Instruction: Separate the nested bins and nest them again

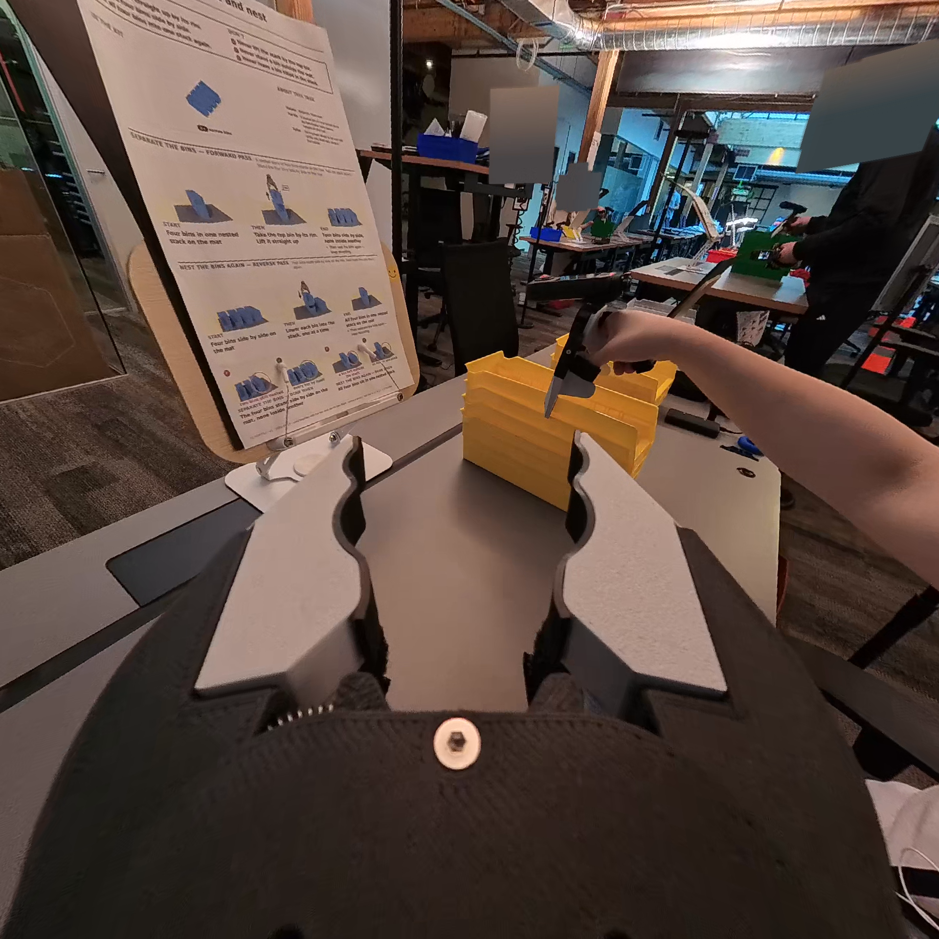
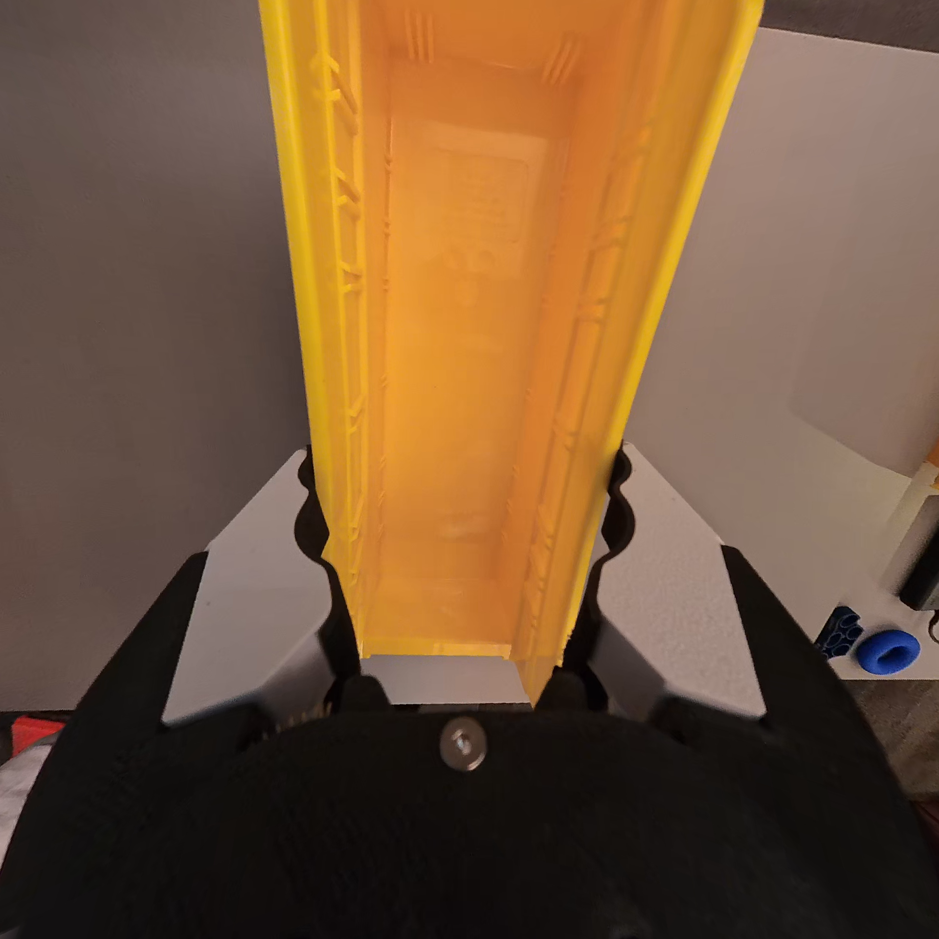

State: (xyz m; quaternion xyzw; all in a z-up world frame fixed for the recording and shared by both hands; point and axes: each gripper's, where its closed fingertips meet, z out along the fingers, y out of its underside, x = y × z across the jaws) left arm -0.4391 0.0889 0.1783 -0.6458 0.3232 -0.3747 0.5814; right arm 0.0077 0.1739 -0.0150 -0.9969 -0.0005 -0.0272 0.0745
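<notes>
Bins (image 1: 554, 427) of yellow plastic stand nested in one stack on the grey table (image 1: 457, 584), right of centre in the left wrist view, and a further yellow bin (image 1: 635, 381) sits just behind the stack toward the upper right. The right tongs (image 1: 556, 401) come down onto the top of the stack from above, held by a person's hand (image 1: 630, 338) whose bare forearm runs off to the right edge of the frame.

In the right wrist view the topmost yellow bin (image 2: 457, 355) fills the middle of the frame from the top edge down to the lower centre, its open inside facing the camera. The right tongs (image 2: 465, 472) close across its width: the black pads (image 2: 312, 508) lie against the outer side walls on both sides, so the bin is gripped between them.

The left tongs (image 1: 467, 457) hover low over the bare table in the centre of their own view, jaws spread fairly wide with only table surface between the fingertips; the right fingertip overlaps the near corner of the stack in the frame, but whether it touches it I cannot tell.

An instruction sheet (image 1: 244, 228) stands on a stand in the upper left. A blue foam ring (image 2: 886, 663) lies at the right edge of the right wrist view.
</notes>
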